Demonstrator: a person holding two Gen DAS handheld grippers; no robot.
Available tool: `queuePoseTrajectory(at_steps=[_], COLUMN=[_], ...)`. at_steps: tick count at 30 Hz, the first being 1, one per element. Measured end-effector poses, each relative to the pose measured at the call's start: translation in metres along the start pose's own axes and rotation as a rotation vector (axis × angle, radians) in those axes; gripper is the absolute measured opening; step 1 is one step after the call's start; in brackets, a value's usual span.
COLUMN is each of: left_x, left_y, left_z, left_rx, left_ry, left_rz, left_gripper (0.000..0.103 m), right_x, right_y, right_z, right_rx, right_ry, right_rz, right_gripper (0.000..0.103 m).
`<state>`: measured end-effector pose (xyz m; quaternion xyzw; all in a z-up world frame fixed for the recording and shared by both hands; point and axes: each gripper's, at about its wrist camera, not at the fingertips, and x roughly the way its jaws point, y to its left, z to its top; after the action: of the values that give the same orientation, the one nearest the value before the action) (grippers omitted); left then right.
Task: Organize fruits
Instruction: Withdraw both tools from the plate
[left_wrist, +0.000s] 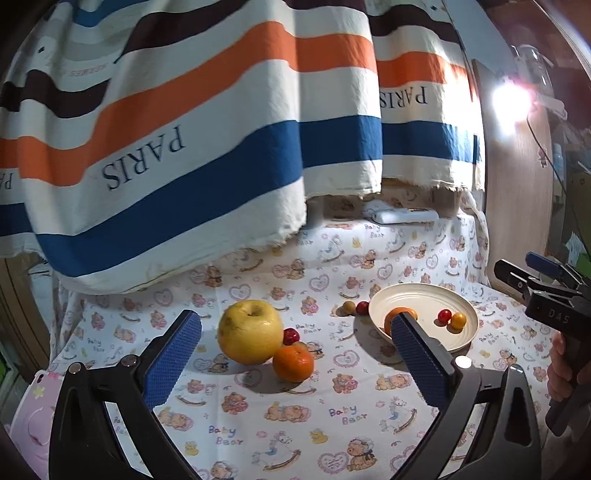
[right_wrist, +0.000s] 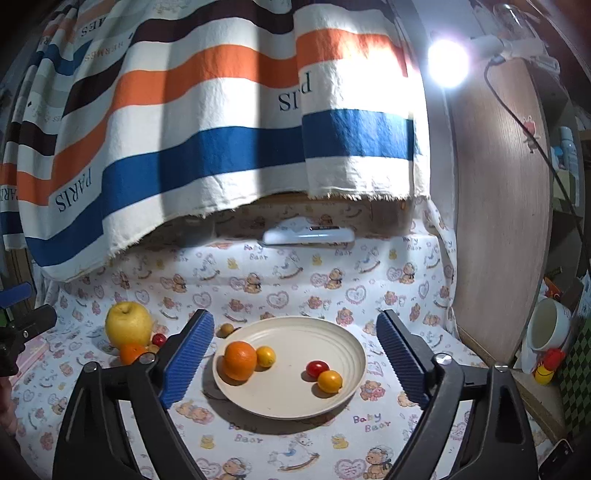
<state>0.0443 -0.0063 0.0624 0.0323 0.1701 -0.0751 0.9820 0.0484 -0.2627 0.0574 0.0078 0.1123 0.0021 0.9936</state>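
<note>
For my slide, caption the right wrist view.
Open right gripper faces plate holding orange and three small fruits.

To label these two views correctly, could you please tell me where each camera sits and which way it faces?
Left wrist: on the left gripper, facing the big yellow apple and loose orange mandarin; its open blue-padded fingers show, with the right gripper and a hand at right.
Right wrist: on the right gripper, facing the round cream plate; open fingers show.
Shared: apple, mandarin, plate, bear-print tablecloth.
</note>
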Motion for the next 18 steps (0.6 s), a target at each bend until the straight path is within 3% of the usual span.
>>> queuePoseTrajectory(at_steps=[2, 5, 9, 13, 18], left_x=[-0.004, -0.008, -0.004, 0.001, 0.009], left_y=[0.004, 0.011, 0.028, 0.059, 0.094], left_z=[0.002, 0.004, 0.009, 0.014, 0.010], left_rx=[-0.002, 0.019, 0.038, -0.033, -0.117], left_ry=[-0.007, -0.034, -0.004, 0.011, 0.028], left_rz=[-0.007, 0.021, -0.009, 0.003, 0.040], left_gripper=[0.102, 0.102, 0.102, 0.102, 0.102], right_x=[-0.006, -0.012, -0.018, -0.019, 0.004], right_y=[0.006, 0.017, 0.037, 0.056, 0.083], right_z=[0.004, 0.010, 0.021, 0.026, 0.027], right_rx=[-0.006, -0.029, -0.069, -0.089, -0.096], right_ry=[-0.016, -0.041, -0.050, -0.046, 0.047], right_rz=[0.007, 0.015, 0.058, 0.102, 0.197], right_gripper=[0.102, 0.102, 0.102, 0.102, 0.102])
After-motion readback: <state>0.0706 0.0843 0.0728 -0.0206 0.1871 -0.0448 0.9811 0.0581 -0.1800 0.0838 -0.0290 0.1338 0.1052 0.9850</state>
